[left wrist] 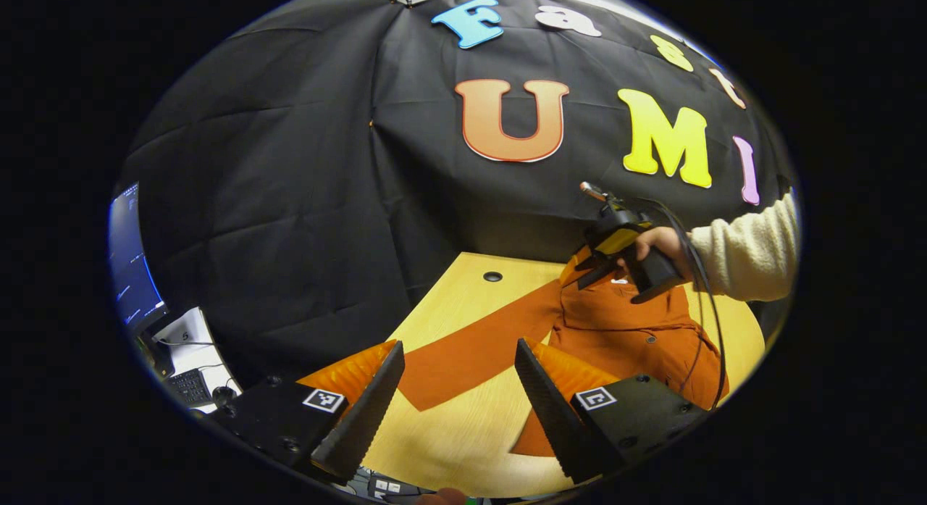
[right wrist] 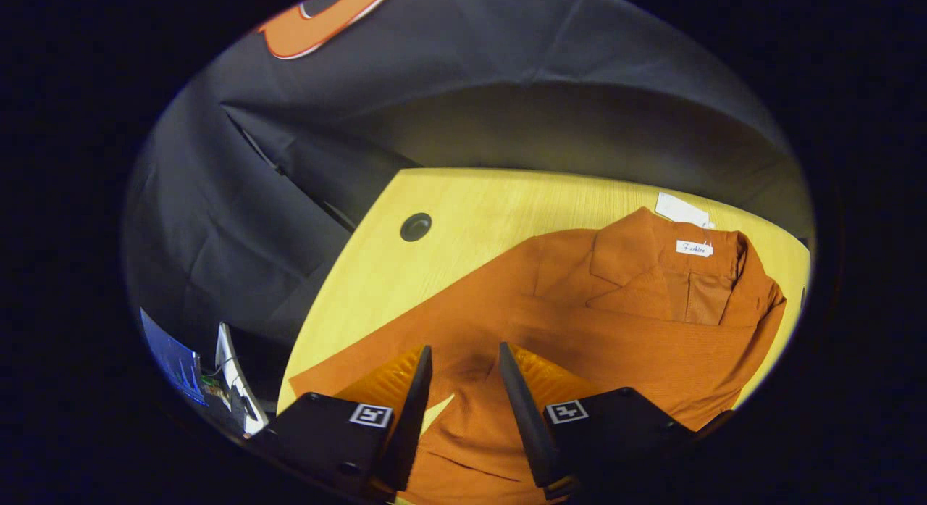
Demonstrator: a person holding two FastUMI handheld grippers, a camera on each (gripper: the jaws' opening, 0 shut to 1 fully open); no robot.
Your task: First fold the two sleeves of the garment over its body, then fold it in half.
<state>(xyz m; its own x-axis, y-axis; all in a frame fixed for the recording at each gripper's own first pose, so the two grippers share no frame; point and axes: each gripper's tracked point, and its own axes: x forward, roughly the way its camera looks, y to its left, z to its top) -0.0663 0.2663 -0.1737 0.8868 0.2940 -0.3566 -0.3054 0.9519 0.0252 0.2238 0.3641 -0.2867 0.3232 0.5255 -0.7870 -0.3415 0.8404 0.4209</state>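
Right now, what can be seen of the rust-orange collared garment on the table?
The rust-orange collared garment lies flat on the light wooden table, collar away from the right gripper's camera, a small white label inside the neck. The fabric looks finely ribbed. One sleeve lies folded across the body; the other sleeve stretches out over the tabletop. The right gripper hangs open above it.

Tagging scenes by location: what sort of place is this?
Probably a lab recording booth, not a home. A black cloth wall backs a light wooden desk with a cable hole, where an orange collared shirt lies. A lit computer monitor and black keyboard sit beside it.
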